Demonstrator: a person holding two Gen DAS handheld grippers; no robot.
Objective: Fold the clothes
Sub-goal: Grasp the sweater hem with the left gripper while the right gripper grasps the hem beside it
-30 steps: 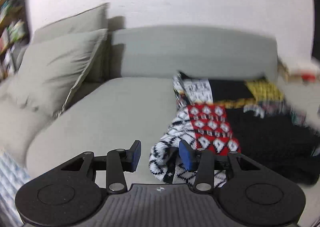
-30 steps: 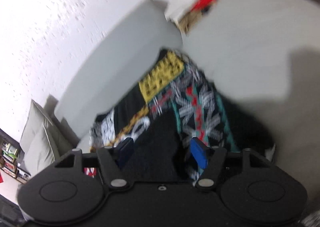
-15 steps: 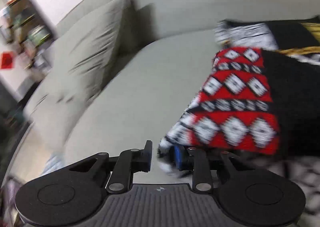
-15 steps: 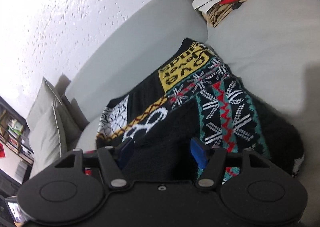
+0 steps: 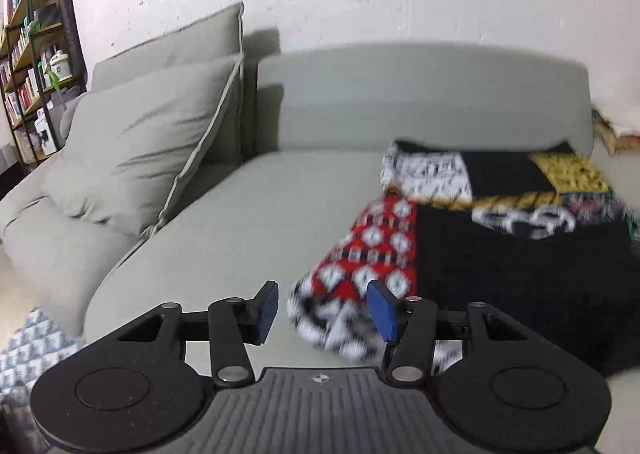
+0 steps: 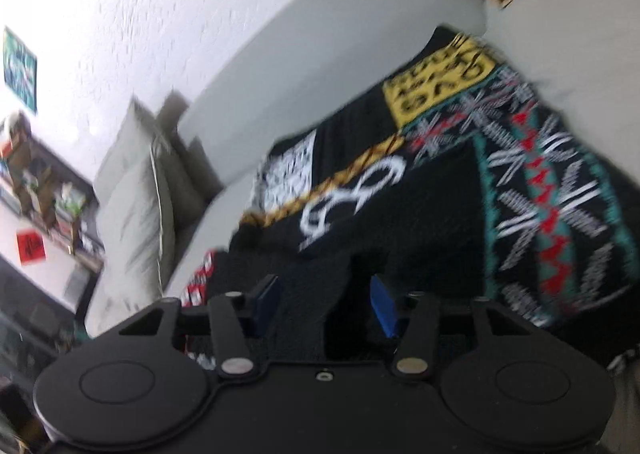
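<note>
My left gripper (image 5: 324, 310): jaws opening, black-and-white sleeve cuff (image 5: 332, 328) of patchwork sweater (image 5: 500, 254) lying loose between blue pads (image 5: 382, 312), unpinched. My right gripper (image 6: 325, 302): jaws closing over black sweater fold (image 6: 308, 306), pads not yet pressing. Sweater spread ahead on grey sofa (image 5: 224, 230); cushion (image 5: 140, 146) far left.

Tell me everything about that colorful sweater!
The sweater looks like a thick knit, mostly black with patches: red and white diamonds, a yellow block with black marks, teal zigzags and white loops. It lies rumpled on the grey sofa seat, and its near edge sits between the left gripper's opening blue pads.
</note>
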